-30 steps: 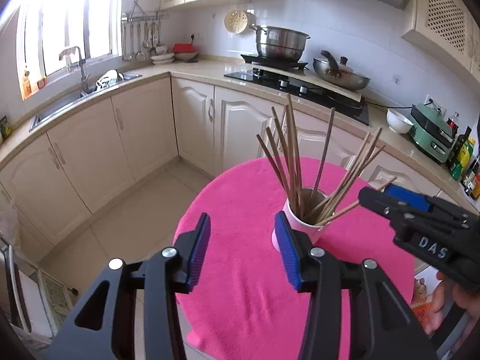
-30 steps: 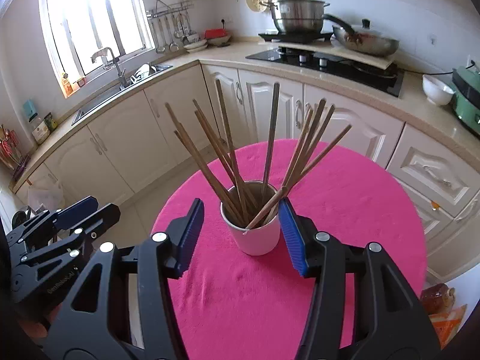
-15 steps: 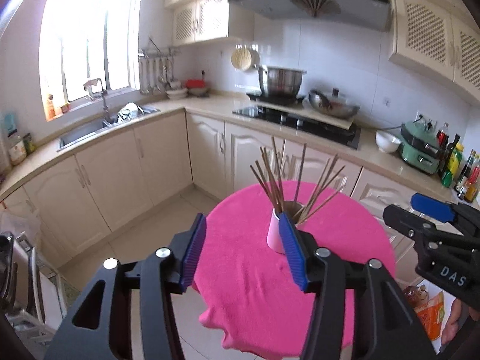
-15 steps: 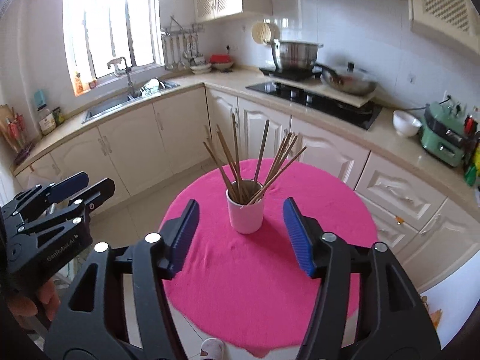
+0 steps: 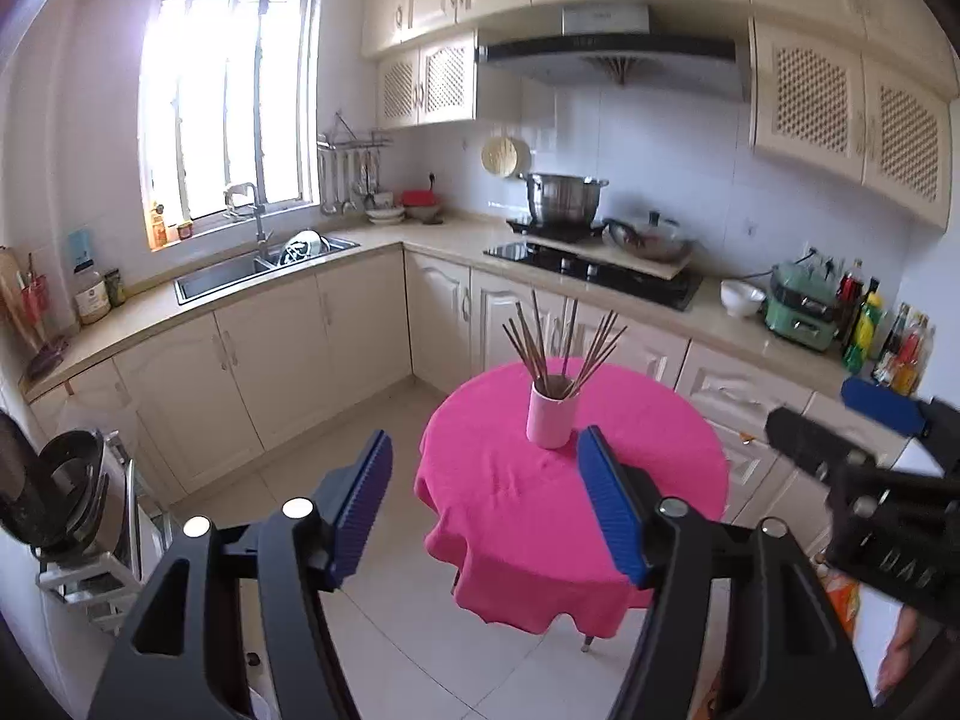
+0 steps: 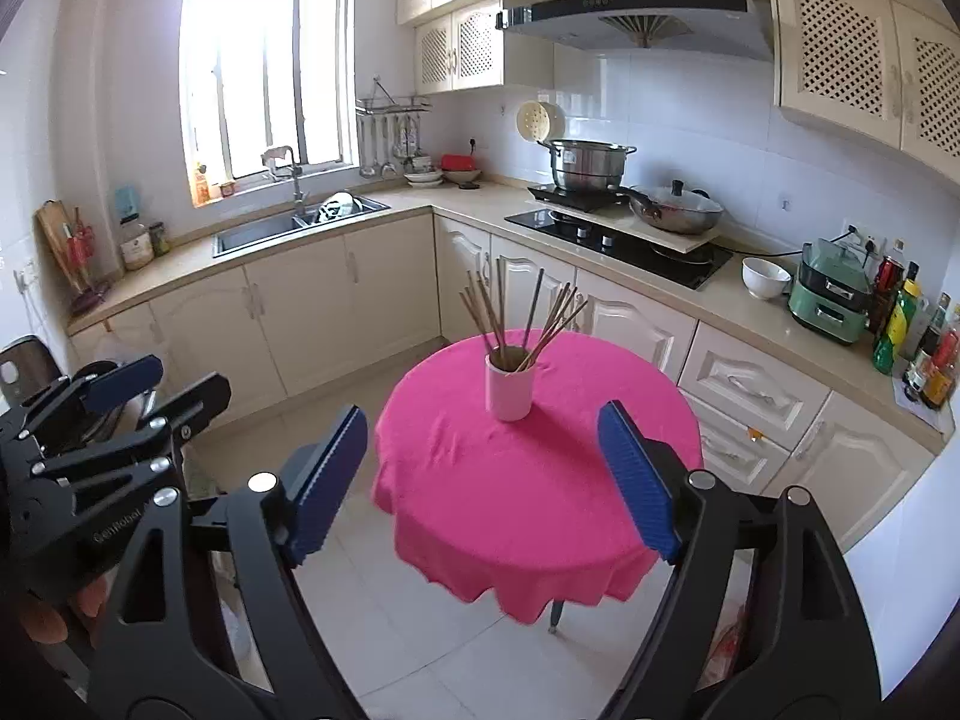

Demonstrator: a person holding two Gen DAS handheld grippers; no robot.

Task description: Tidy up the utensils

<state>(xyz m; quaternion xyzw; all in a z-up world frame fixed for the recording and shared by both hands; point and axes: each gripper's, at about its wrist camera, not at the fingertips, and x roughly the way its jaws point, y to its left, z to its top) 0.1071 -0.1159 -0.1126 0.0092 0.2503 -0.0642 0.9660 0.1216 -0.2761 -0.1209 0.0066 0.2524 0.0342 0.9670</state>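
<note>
A pale pink cup stands upright on a round table with a pink cloth. Several wooden chopsticks fan out of it. My left gripper hangs well back from the table, its jaws opening with nothing between the blue pads. My right gripper is likewise far back and above, jaws opening and empty. In the left wrist view the right gripper shows at the right edge; in the right wrist view the left gripper shows at the left edge.
An L-shaped kitchen counter runs behind the table with a sink, a hob with a steel pot and a pan, a bowl and bottles. Tiled floor lies between me and the table.
Both grippers have pulled back and up from the cup, which now looks small and distant. Both pairs of jaws have spread wider. The cup and chopsticks have stayed put.
</note>
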